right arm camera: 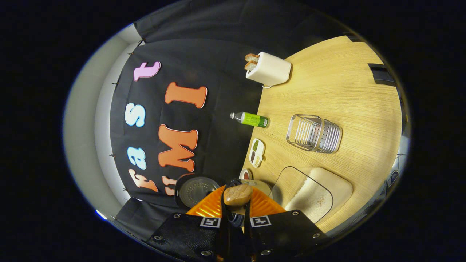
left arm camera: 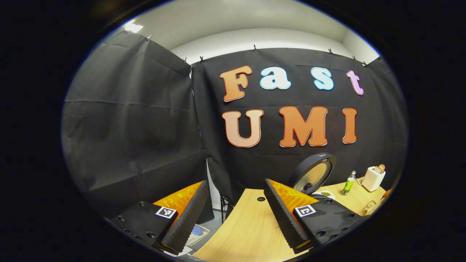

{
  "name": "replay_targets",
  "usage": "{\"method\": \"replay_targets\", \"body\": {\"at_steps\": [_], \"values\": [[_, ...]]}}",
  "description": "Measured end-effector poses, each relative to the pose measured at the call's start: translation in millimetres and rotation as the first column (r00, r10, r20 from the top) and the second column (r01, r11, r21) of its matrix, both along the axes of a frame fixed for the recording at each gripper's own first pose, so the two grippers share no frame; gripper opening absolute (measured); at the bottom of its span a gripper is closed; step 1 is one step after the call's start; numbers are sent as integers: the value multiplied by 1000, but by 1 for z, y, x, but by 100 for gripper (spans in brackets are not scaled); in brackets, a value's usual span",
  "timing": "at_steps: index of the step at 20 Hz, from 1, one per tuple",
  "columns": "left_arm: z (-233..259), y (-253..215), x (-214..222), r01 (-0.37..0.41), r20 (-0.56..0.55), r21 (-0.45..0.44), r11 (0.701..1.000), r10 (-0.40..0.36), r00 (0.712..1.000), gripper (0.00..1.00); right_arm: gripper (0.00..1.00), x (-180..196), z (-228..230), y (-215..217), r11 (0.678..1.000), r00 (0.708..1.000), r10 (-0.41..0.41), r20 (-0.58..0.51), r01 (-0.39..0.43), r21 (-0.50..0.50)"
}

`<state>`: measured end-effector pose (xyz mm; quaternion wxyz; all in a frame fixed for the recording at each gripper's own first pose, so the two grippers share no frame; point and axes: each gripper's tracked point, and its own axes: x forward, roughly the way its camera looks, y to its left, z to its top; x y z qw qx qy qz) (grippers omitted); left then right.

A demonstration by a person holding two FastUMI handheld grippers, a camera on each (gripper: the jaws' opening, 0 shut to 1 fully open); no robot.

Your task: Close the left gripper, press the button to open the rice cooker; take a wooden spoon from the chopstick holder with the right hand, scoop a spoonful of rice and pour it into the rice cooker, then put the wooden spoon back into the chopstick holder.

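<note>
Nearest in the right gripper view, right gripper (right arm camera: 236, 205) clamped tight on the spoon (right arm camera: 237, 194), fingers drawn together round the handle, spoon bowl poking out just past the tips. Directly beyond the bowl, cooker (right arm camera: 263, 186) with lid (right arm camera: 194, 192) swung up and open, so the button press looks done; spoon over the cooker's mouth, which reads as the pouring step. Cannot tell whether any rice is left on the spoon. To pour well: keep the bowl over the middle of the pot, roll the wrist slowly, hold the grip firm so the handle does not twist, and wait for the last grains before lifting away. Just beside the cooker, rice tray (right arm camera: 309, 196) on the table (right arm camera: 349, 91); farther out, holder (right arm camera: 315, 133) standing apart with an open top, the place for the spoon afterwards. Lower the spoon in handle upright, then release. Farthest off, bottle (right arm camera: 251, 119) and toaster (right arm camera: 269, 69). Over in the left gripper view, left gripper (left arm camera: 236, 218) with fingers well apart, holding nothing, above the near table edge; open lid on the far right.
</note>
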<state>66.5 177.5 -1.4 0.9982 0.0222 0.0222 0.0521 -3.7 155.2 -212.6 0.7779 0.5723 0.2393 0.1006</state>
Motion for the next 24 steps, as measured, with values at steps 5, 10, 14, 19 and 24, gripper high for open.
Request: {"method": "replay_targets", "body": {"at_steps": [5,10,14,19,24], "values": [[-1,-2,-2,3,6,-25,1000,-3,1000,100,15,4,40,3,999,999,-11,30,10,32],[-2,0,-10,-4,6,-44,999,5,1000,100,15,16,78,9,997,998,-11,60,7,72],[-8,3,-20,-12,-2,-62,998,12,1000,100,15,29,93,21,999,999,-4,54,1,45],[-13,21,-36,-47,-15,-67,997,46,999,99,15,45,117,53,996,995,41,88,-48,73],[-13,49,-52,-100,-15,-71,992,99,995,100,15,64,136,93,992,987,98,129,-107,63]]}}
